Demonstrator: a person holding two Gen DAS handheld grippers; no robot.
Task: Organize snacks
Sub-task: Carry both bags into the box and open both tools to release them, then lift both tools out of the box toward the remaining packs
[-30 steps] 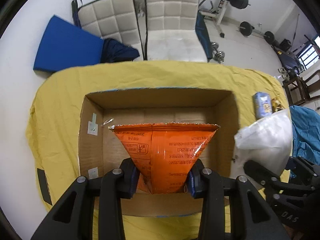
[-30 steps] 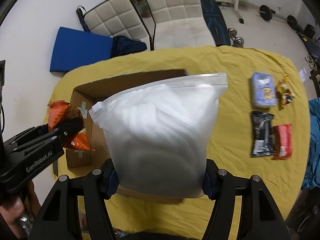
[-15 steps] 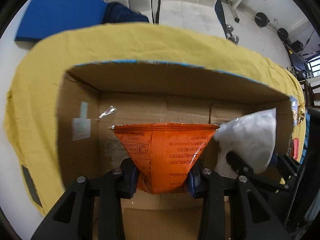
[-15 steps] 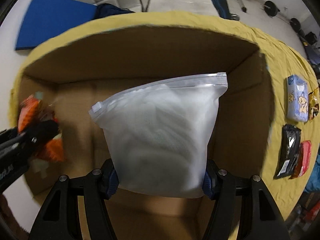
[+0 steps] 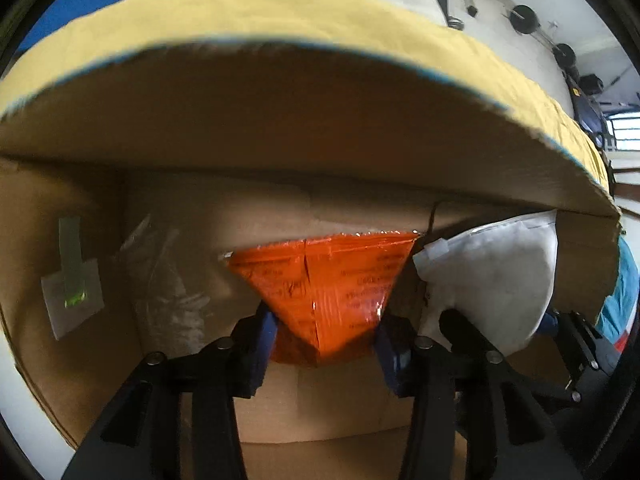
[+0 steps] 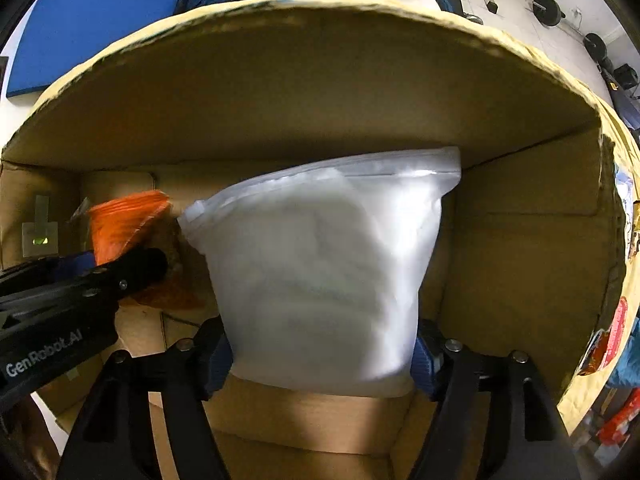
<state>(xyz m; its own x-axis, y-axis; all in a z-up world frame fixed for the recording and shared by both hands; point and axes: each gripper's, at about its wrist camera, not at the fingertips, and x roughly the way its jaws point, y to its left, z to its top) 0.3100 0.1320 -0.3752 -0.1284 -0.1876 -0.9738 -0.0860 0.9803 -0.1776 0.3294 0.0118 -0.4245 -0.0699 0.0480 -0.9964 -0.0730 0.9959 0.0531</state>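
Note:
Both grippers are down inside the open cardboard box (image 5: 280, 128) (image 6: 320, 92). My left gripper (image 5: 326, 340) is shut on an orange foil snack bag (image 5: 324, 280), held in the box's left half; that bag (image 6: 124, 224) and the left gripper's black body (image 6: 72, 292) show at the left of the right wrist view. My right gripper (image 6: 322, 356) is shut on a frosted white zip bag (image 6: 320, 264) in the middle-right of the box. In the left wrist view the white zip bag (image 5: 488, 276) sits just right of the orange one, nearly touching it.
The box stands on a yellow cloth (image 5: 280, 12). Labels with green tape (image 5: 72, 284) stick to the box's left wall. Small snack packets (image 6: 604, 340) lie on the cloth outside the right wall. A blue mat (image 6: 88, 20) and gym weights (image 6: 548, 4) are on the floor beyond.
Both grippers have dropped from above the box to deep inside it, each still holding its bag. The box walls now fill both views.

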